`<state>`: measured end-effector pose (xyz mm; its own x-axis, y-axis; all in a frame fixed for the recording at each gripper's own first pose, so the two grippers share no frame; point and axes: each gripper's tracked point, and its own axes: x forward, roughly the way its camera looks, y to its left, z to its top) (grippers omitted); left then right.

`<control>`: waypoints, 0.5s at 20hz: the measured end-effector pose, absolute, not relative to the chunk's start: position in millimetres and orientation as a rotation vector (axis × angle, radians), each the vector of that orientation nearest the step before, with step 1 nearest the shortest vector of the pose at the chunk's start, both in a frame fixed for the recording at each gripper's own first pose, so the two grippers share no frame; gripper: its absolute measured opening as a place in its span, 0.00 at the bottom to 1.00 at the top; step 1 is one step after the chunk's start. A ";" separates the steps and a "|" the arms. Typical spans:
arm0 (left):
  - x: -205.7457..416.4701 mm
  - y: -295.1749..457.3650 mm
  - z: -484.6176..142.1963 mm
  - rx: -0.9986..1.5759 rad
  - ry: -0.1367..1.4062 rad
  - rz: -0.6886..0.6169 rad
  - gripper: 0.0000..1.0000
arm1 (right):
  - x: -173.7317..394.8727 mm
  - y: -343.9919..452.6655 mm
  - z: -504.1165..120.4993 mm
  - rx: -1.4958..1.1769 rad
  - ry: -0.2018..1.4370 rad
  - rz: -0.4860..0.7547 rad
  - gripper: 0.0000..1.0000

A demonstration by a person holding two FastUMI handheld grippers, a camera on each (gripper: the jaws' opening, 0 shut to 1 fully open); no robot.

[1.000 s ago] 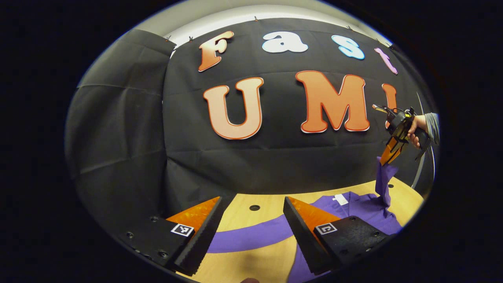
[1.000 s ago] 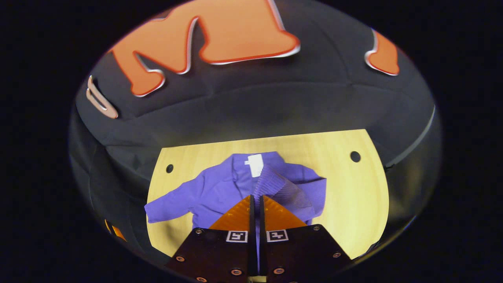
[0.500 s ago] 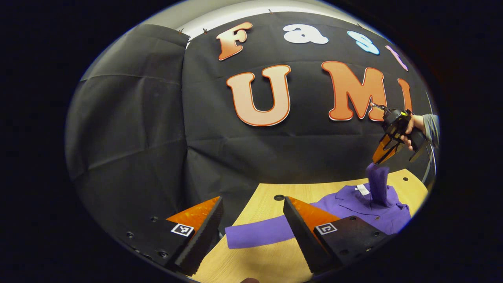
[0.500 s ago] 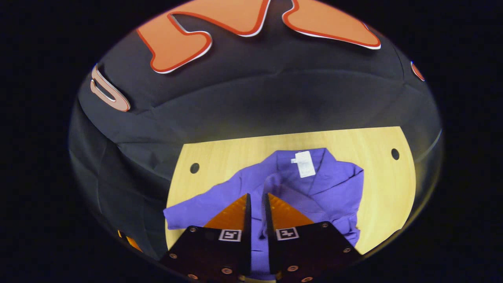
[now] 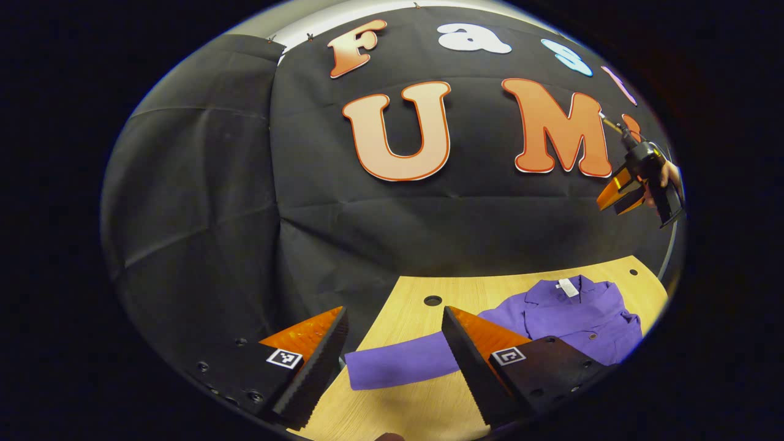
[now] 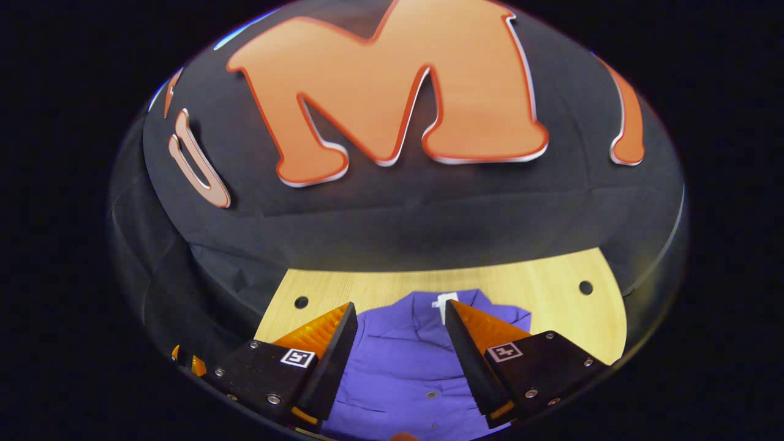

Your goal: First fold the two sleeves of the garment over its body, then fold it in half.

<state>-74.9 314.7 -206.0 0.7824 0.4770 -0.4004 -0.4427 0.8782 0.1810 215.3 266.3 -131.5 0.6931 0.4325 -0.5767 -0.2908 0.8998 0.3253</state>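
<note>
Garment (image 5: 576, 318) update: right tool (image 6: 401, 334) just dropped its sleeve onto the body and hangs spread above; left tool (image 5: 392, 343), also spread, faces the outstretched sleeve (image 5: 401, 364) next.

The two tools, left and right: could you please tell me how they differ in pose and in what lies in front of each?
The left tool sits low by the wooden table, while the right tool is held high above it. Between the left tool's fingers lies the outstretched purple sleeve; between the right tool's fingers shows the garment's body with its white tag. Both are open and hold nothing.
</note>
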 end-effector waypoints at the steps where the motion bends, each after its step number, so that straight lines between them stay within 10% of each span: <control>1: -70.4 318.8 -209.5 0.068 0.472 0.499 0.96 | 214.4 253.9 -117.9 0.218 0.653 0.391 0.89; 10: -54.3 361.8 -278.9 -0.071 0.791 0.534 0.96 | 186.6 141.6 -28.9 0.117 0.322 0.224 0.95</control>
<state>-54.3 361.8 -278.9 0.5783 0.4306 -0.6930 -0.4826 0.8654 0.1350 186.6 141.6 -28.9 0.9242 0.2367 -0.2997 -0.1995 0.9684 0.1494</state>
